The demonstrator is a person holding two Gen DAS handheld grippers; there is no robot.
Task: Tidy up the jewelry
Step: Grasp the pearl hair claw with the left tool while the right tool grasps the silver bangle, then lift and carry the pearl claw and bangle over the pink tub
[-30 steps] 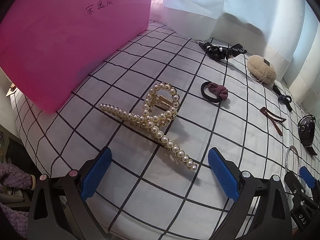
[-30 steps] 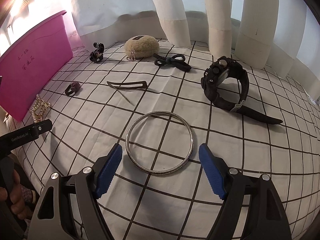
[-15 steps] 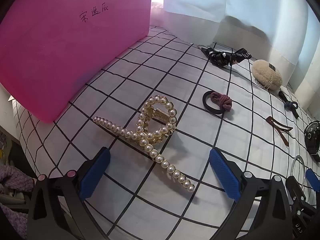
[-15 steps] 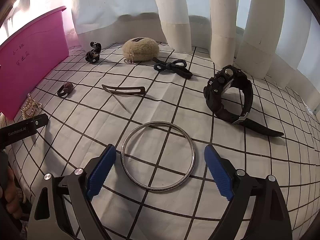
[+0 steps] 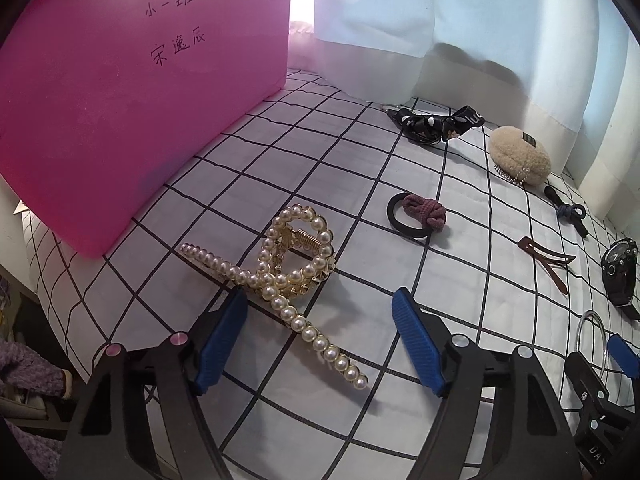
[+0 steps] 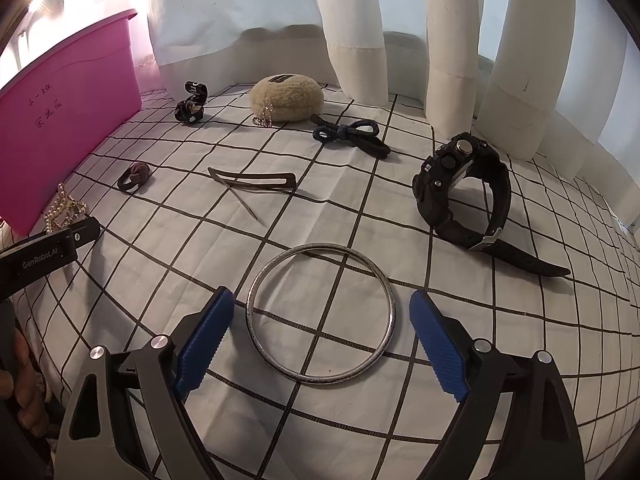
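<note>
A gold pearl hair claw (image 5: 280, 276) lies on the checked cloth; its long pearl arm reaches between the blue pads of my open left gripper (image 5: 320, 336), which straddles it without touching. It also shows in the right wrist view (image 6: 64, 208). A silver bangle (image 6: 320, 312) lies flat between the blue pads of my open right gripper (image 6: 320, 332), untouched. A pink bin (image 5: 120, 92) with handwritten characters stands at the left, also in the right wrist view (image 6: 60, 120).
On the cloth lie a maroon-knot hair tie (image 5: 420, 216), a black printed bow (image 5: 436, 124), a beige fluffy clip (image 6: 286, 96), a navy bow tie (image 6: 348, 136), a brown hair clip (image 6: 252, 184) and a black watch (image 6: 464, 192). White curtains hang behind.
My left gripper has moved forward and lower, so the pearl claw's arm now lies between its pads. My right gripper has closed in slightly on the bangle.
</note>
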